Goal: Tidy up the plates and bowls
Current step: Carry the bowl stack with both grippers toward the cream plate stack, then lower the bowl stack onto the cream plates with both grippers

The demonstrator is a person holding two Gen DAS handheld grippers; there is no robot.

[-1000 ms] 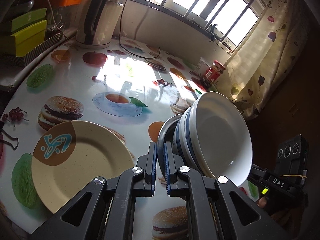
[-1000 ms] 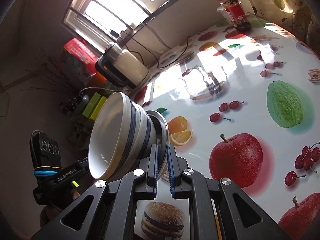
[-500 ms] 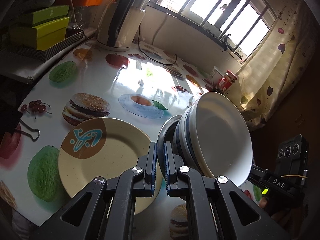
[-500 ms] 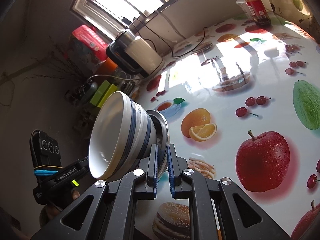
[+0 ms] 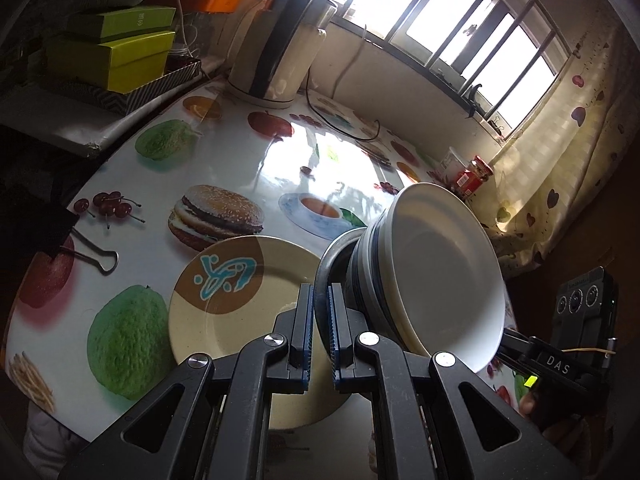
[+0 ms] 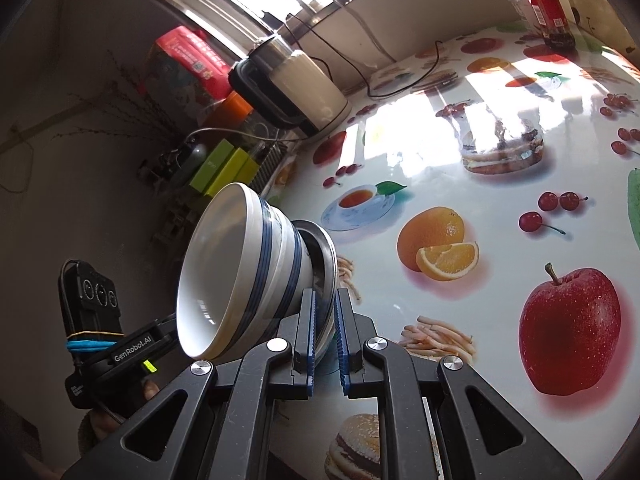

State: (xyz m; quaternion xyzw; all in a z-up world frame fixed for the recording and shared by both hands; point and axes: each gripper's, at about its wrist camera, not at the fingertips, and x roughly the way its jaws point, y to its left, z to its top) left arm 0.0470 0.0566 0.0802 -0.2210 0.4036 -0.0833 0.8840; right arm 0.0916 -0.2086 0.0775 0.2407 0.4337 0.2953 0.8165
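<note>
A metal plate (image 5: 334, 254) carries a stack of white bowls with blue bands (image 5: 436, 280), tilted in the air. My left gripper (image 5: 319, 334) is shut on the plate's rim from one side. My right gripper (image 6: 326, 330) is shut on the same metal plate (image 6: 324, 264) from the opposite side, with the bowl stack (image 6: 236, 272) to its left. A cream plate with a brown and blue patch (image 5: 240, 304) lies on the table below and left of the held stack. The right gripper's body (image 5: 576, 344) shows at the right edge of the left wrist view.
The table has a glossy fruit-and-burger printed cloth (image 5: 224, 168). A kettle (image 5: 280, 52) with a cord stands at the back by the window. Green boxes (image 5: 116, 48) are stacked at the back left. A red-labelled jar (image 6: 546, 4) stands by the curtain. A binder clip (image 5: 92, 258) lies near the left edge.
Both grippers have carried the plate and bowl stack across the table; the cream plate now lies closer beneath the left gripper. Both grips are unchanged.
</note>
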